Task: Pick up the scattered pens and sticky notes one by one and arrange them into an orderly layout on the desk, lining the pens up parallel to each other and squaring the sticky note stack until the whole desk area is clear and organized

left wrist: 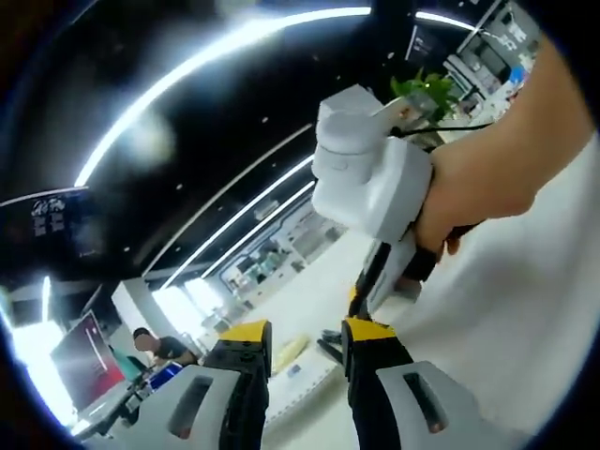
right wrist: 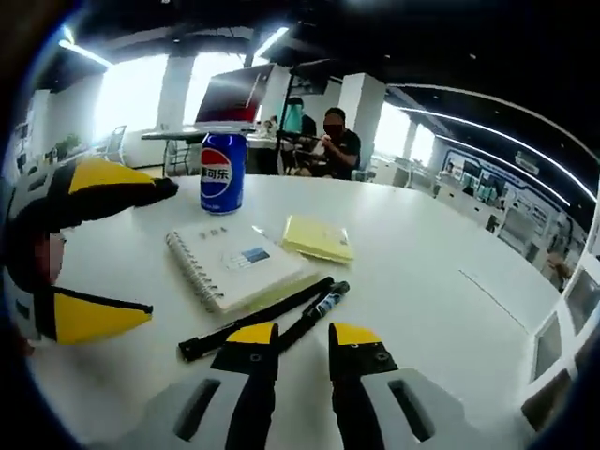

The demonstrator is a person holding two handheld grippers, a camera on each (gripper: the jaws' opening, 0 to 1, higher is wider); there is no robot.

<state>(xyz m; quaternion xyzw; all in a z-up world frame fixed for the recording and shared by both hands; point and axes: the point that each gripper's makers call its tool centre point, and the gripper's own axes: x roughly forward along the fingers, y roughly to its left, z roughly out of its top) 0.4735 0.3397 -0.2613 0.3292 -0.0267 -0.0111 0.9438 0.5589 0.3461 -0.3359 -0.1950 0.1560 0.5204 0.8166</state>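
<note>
On the white desk [right wrist: 450, 281], two black pens [right wrist: 267, 323] lie parallel.

A broad white counter [right wrist: 450, 253] stretches ahead of the right gripper [right wrist: 292, 339]. Beyond its far edge stand white pillars [right wrist: 361, 111] and bright windows [right wrist: 127, 94], with a person seated [right wrist: 336, 141] at another desk. The black ceiling [left wrist: 187, 141] above the left gripper [left wrist: 307, 337] carries long curved light strips [left wrist: 225, 47]. A green plant [left wrist: 427, 92] stands further off.
</note>
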